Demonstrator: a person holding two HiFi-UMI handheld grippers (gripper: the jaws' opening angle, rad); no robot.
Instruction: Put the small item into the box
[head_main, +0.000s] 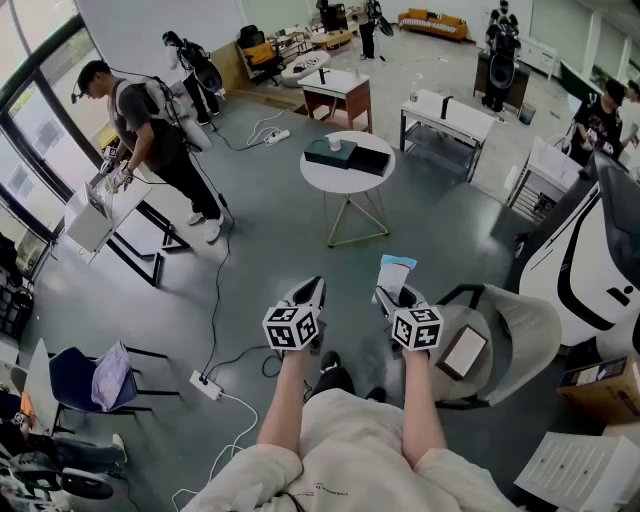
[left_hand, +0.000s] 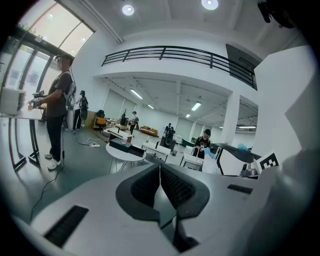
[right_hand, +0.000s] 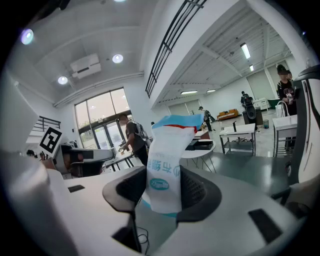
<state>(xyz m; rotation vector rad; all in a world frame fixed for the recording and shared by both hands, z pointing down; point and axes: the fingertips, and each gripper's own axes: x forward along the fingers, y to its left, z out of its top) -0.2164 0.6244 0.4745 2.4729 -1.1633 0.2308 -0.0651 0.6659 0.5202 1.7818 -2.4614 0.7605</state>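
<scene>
My right gripper (head_main: 393, 290) (right_hand: 162, 192) is shut on a small white packet (right_hand: 167, 165) with blue and red print, which stands upright between the jaws; the head view shows the packet (head_main: 395, 272) sticking out ahead of the gripper. My left gripper (head_main: 311, 292) (left_hand: 160, 186) is shut with nothing in it, its pads pressed together. Both are held out level over the grey floor, side by side. A dark open box (head_main: 348, 155) lies on the round white table (head_main: 318, 178) some way ahead; in the left gripper view the box (left_hand: 120, 145) appears small and far.
A grey armchair (head_main: 520, 340) with a flat tablet-like item stands to my right. A person (head_main: 150, 135) works at a white stand on the left. A cable and power strip (head_main: 206, 384) lie on the floor left of my feet. Desks and more people stand further back.
</scene>
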